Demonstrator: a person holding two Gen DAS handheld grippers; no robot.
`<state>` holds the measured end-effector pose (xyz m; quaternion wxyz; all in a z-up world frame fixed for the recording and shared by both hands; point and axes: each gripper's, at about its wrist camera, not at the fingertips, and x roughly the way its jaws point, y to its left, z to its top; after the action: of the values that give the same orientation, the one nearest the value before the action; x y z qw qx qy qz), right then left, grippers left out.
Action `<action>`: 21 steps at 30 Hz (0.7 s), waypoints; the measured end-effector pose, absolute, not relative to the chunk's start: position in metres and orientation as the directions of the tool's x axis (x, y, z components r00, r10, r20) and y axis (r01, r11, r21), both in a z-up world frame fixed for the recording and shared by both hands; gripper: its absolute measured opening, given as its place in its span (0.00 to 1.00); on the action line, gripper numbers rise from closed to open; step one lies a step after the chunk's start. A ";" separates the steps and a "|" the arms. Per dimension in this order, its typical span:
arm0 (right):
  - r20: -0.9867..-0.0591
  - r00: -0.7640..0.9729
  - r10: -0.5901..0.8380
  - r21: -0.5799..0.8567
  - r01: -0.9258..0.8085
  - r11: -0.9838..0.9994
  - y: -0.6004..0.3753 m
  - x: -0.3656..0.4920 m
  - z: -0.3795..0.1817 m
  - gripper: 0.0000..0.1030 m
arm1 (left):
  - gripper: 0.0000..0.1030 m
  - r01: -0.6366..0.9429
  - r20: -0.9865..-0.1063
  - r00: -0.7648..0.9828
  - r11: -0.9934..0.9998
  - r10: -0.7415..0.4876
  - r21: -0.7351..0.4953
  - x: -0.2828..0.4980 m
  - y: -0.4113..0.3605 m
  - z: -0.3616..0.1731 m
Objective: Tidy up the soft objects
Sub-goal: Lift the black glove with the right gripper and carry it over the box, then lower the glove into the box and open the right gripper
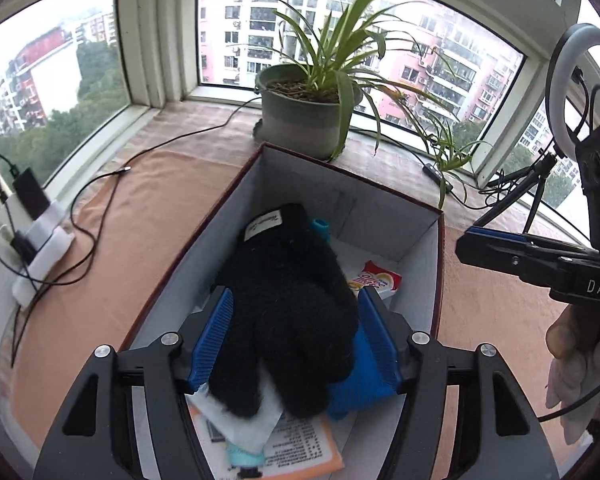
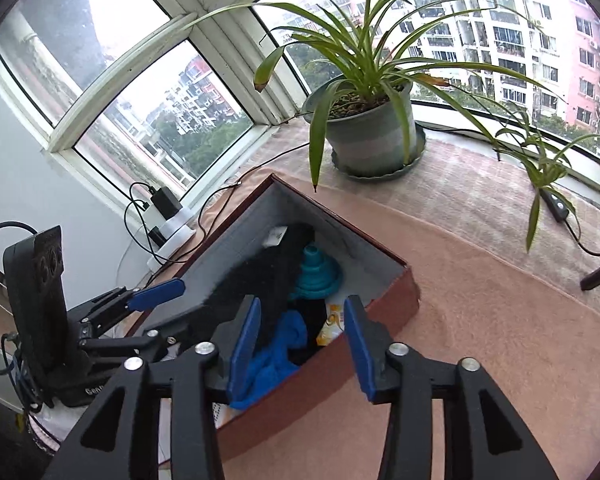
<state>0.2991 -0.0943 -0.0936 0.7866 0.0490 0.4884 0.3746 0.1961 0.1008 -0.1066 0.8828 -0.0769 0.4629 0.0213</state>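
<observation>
Inside the box (image 1: 420, 240) on the counter, I see the black glove (image 1: 288, 304) lying over the blue cloth (image 1: 360, 380). My left hand-held gripper (image 1: 296, 344) straddles it released; the right hand-held gripper (image 2: 300, 344) hovers empty nearby. Nothing soft remains outside, so sorting looks nearly done.

black glove (image 1: 288, 300), blue cloth (image 1: 358, 376), red-brown box (image 2: 396, 292)

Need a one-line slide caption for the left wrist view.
Left gripper open around a black glove lying in the box by the potted plant.
</observation>
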 end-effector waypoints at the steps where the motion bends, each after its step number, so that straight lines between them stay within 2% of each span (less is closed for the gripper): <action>1: -0.732 0.247 0.635 0.439 -0.542 0.716 -0.096 0.297 -0.093 0.47 | 0.64 -0.114 -0.818 0.574 0.986 -0.034 -0.121 0.193 0.102 -0.105; 3: -0.731 0.253 0.634 0.433 -0.546 0.717 -0.101 0.293 -0.091 0.48 | 0.67 -0.124 -0.812 0.582 0.984 -0.033 -0.129 0.186 0.101 -0.101; 11: -0.736 0.286 0.613 0.384 -0.569 0.727 -0.116 0.269 -0.082 0.56 | 0.67 -0.133 -0.771 0.636 0.982 -0.021 -0.137 0.152 0.090 -0.078; 16: -0.728 0.310 0.611 0.361 -0.584 0.727 -0.125 0.250 -0.072 0.58 | 0.75 -0.128 -0.729 0.685 0.983 -0.007 -0.129 0.127 0.078 -0.057; 21: -0.716 0.339 0.610 0.324 -0.612 0.721 -0.130 0.228 -0.061 0.64 | 0.77 -0.120 -0.696 0.718 0.984 -0.005 -0.131 0.105 0.066 -0.043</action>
<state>0.2280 -0.1303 -0.0614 0.8183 -0.0012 0.4370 0.3733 0.1051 0.0658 -0.0427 0.9230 -0.0837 0.3744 0.0310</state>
